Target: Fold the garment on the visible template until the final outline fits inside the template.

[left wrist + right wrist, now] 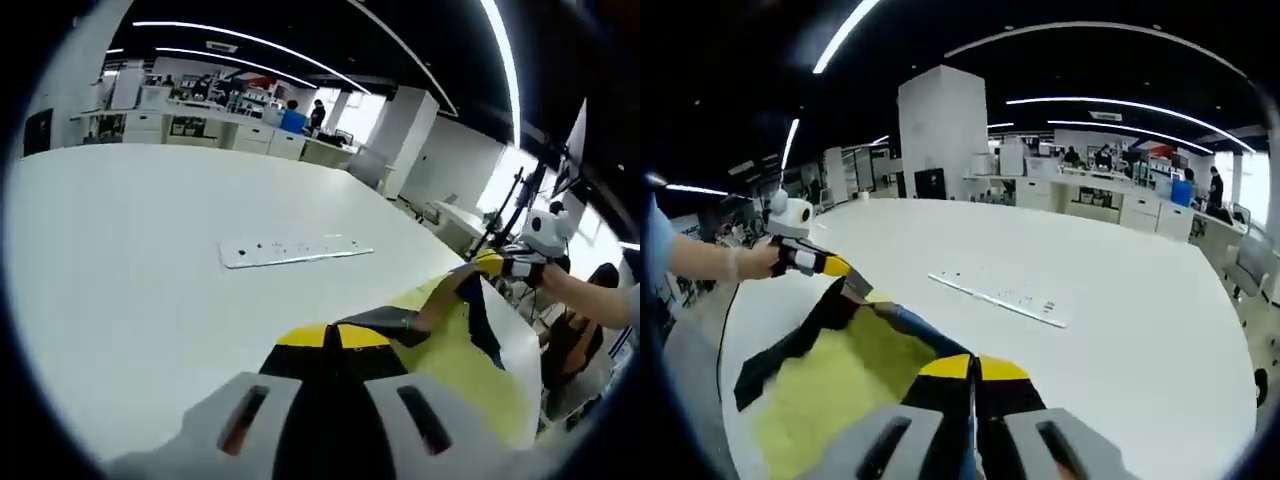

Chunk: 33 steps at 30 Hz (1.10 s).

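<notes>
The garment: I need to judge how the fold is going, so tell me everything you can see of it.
The garment is soft cloth, yellow-green on its broad face with dark edging and a blue part near the middle. It is lifted off the white table, stretched between both grippers: the left gripper and the right gripper are each shut on an edge. It sags and creases between them. No template outline can be made out.

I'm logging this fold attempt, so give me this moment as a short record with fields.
surface: white table
garment: yellow and dark garment, lifted off the table between the two grippers
left gripper: shut on garment edge
right gripper: shut on garment edge
other item: white power strip on the table beyond the garment
template: cannot tell
</notes>
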{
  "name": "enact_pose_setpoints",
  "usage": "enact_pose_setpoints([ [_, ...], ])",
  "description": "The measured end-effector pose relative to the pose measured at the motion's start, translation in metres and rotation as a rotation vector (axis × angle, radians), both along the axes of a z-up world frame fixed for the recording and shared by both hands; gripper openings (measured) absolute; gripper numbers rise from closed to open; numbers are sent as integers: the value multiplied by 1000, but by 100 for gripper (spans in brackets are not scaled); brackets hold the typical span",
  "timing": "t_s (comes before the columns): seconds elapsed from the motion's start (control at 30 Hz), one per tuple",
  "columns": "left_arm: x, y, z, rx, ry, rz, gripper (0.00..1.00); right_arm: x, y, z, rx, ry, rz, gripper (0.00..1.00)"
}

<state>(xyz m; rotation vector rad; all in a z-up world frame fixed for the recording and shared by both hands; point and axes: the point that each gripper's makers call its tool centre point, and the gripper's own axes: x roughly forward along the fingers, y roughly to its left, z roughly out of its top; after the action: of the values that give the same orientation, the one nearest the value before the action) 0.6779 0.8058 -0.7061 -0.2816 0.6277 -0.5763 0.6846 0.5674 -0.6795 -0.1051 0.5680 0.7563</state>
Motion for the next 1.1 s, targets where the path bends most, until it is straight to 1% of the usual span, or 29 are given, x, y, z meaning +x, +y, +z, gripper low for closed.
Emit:
enact_pose_setpoints([
  [0.03, 7, 0, -6, 6, 0, 5, 0, 7, 1, -8, -18, -9, 2, 0],
  [0.07, 13, 1, -17, 23, 33, 22, 0, 12, 1, -23, -61, 20, 10, 0],
  [0.13, 20, -1, -27, 0, 62, 42, 0, 20, 4, -35, -76, 33, 17, 0],
  [0.17, 25, -1, -33, 8, 75, 40, 0, 24, 4, -44, -88, 55, 11, 0],
  [0.23, 29, 2, -44, 56, 93, 38, 0, 29, 3, -54, -104, 71, 9, 0],
  [0.27, 30, 2, -47, 71, 93, 32, 0, 31, 2, -58, -113, 82, 7, 0],
  [0.3, 34, 1, -49, 64, 98, 39, 0, 34, 1, -64, -124, 90, 6, 0],
  [0.37, 36, 1, -51, 57, 109, 46, 0, 36, -2, -69, -124, 104, -2, 0],
  [0.5, 39, 2, -53, 66, 107, 47, 0, 37, -4, -74, -115, 111, -6, 0],
  [0.63, 36, 3, -57, 56, 128, 55, 0, 35, -4, -75, -103, 121, -10, 0],
  [0.7, 36, 3, -56, 60, 116, 49, 0, 34, -3, -75, -102, 119, -8, 0],
  [0.73, 35, 3, -56, 81, 95, 35, 0, 33, -2, -75, -99, 119, -4, 0],
  [0.77, 37, 4, -55, 121, 47, 15, 0, 31, 2, -73, -88, 107, 19, 0],
  [0.8, 37, 5, -55, 160, 17, -1, 0, 30, 2, -74, -95, 113, 20, 0],
  [0.83, 38, 5, -54, 193, -13, -19, 1, 29, 2, -74, -102, 104, 23, 0],
  [0.87, 37, 6, -54, 226, -35, -26, 5, 30, 3, -72, -105, 79, 35, 0],
  [0.9, 36, 4, -54, 215, -34, -34, 7, 29, 4, -70, -87, 81, 36, 3],
  [0.93, 33, 1, -53, 188, -18, -40, 11, 28, 7, -69, -60, 93, 29, 13],
  [0.97, 33, 0, -51, 164, -18, -41, 20, 29, 8, -66, -37, 93, 19, 24],
  [1.0, 33, -1, -48, 158, -31, -41, 27, 29, 8, -66, -37, 91, 19, 37],
  [1.07, 31, -4, -41, 146, -67, -63, 42, 28, 8, -64, -46, 68, 30, 49],
  [1.1, 30, -5, -37, 131, -73, -68, 48, 26, 8, -62, -40, 65, 34, 53],
])
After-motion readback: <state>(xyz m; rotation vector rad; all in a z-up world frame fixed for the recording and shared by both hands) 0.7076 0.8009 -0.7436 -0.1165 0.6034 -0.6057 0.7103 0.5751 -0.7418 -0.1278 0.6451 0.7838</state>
